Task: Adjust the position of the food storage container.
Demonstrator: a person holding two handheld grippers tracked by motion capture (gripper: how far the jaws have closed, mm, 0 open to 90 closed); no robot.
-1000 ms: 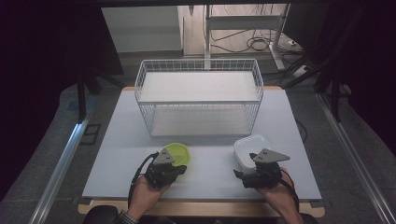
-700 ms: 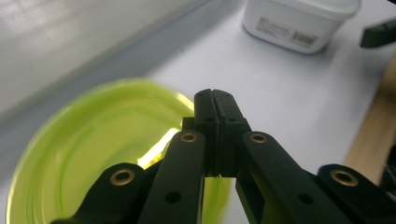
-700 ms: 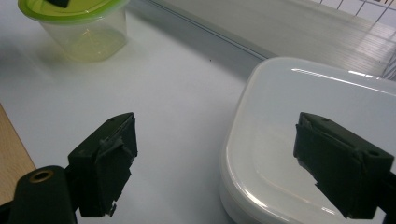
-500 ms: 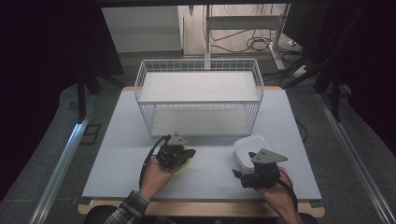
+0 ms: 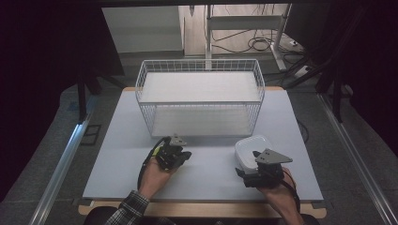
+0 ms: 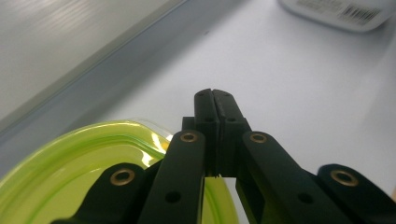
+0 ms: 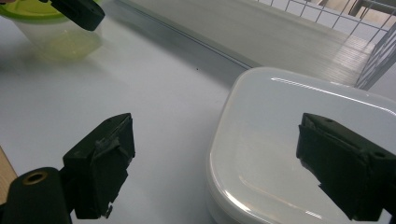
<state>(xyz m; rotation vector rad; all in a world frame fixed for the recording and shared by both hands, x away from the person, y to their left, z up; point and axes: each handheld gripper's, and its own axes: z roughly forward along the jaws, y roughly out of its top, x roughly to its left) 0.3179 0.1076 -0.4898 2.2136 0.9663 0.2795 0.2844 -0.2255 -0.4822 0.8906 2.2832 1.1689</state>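
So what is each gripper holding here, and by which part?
The left gripper is shut on the rim of the round green-lidded clear container. The right gripper is open beside the white square plastic container, holding nothing.

Green container (image 6: 70, 163): translucent plastic, glossy lime rim; its body in the right gripper view (image 7: 60, 39) looks clear and smooth. White box (image 7: 299, 144): milky plastic, glossy lid w/ light streaks, paper barcode label (image 6: 357, 14) on its side. Left gripper (image 6: 215, 100) & right gripper (image 7: 215, 154): matt black plastic jaws, brass-look rivets; right's pads look rough, prob. rubber. Basket (image 5: 199, 96): white coated wire. Table (image 5: 211, 168): matt pale-grey top, smooth, w/ wood edge (image 5: 206, 210). Sleeve (image 5: 126, 211): plaid cloth.
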